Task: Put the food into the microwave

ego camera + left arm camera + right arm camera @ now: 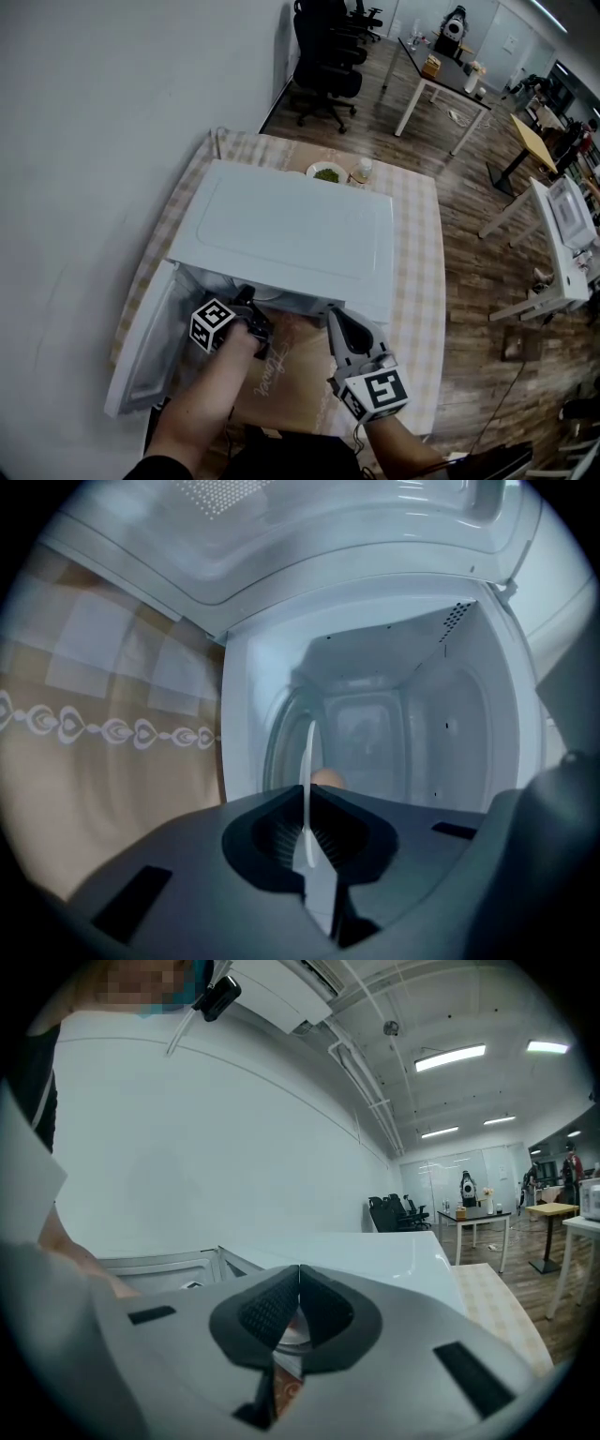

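Our left claw (307, 803) is clamped on a thin white plate (310, 752), with the white boxy microwave (412, 705) gaping ahead of it. Our right claw (298, 1283) is closed and empty.

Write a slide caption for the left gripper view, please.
Left gripper shut on the rim of a white plate, seen edge-on, facing the open microwave cavity.

Count: 2 claws, left claw (247, 302) and right claw (334, 315). 1 microwave (281, 234) just ahead of both. 1 plate (307, 761) pinched in left claw, 1 tan food lump (328, 778) on it. Well beyond the claws: 1 dish of greens (327, 173), 1 small jar (364, 170). 1 bench (417, 244).
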Demonstrator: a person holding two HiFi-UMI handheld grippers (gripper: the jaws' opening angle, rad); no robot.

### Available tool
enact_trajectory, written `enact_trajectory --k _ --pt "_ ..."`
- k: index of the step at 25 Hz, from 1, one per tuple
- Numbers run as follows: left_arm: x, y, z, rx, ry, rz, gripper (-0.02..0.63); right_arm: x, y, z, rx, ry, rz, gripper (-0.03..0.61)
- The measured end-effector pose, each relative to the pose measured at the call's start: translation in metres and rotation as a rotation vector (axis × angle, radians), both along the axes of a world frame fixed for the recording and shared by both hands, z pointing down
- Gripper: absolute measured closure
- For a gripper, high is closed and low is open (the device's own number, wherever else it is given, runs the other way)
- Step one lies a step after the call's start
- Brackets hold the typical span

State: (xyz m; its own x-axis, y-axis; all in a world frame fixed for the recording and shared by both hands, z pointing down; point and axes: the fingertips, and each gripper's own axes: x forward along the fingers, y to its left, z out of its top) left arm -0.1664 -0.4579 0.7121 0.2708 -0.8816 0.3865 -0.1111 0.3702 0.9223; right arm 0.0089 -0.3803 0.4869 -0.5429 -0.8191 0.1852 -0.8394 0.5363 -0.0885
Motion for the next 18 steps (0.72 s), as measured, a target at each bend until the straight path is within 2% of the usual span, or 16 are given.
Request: enact_trajectory --k 7,11,16,18 --pt "-0.001 -0.010 0.003 -0.011 -0.006 0.001 0.595 0.002 0.001 0.003 0.000 -0.001 -0.005 0.569" --pt "-0.004 -0.016 0.003 -0.015 -0.033 -0.010 0.594 0.001 0.002 0.000 0.043 0.061 -0.012 0.569" --pt "-0.003 -0.015 0.000 -0.045 -0.047 -0.011 0.592 -0.003 0.005 -0.004 0.020 0.070 -0.011 0.569" --pt "-0.004 -0.014 -0.001 -0.056 -0.047 -0.023 0.560 -0.003 0.005 -0.006 0.010 0.069 -0.002 0.569"
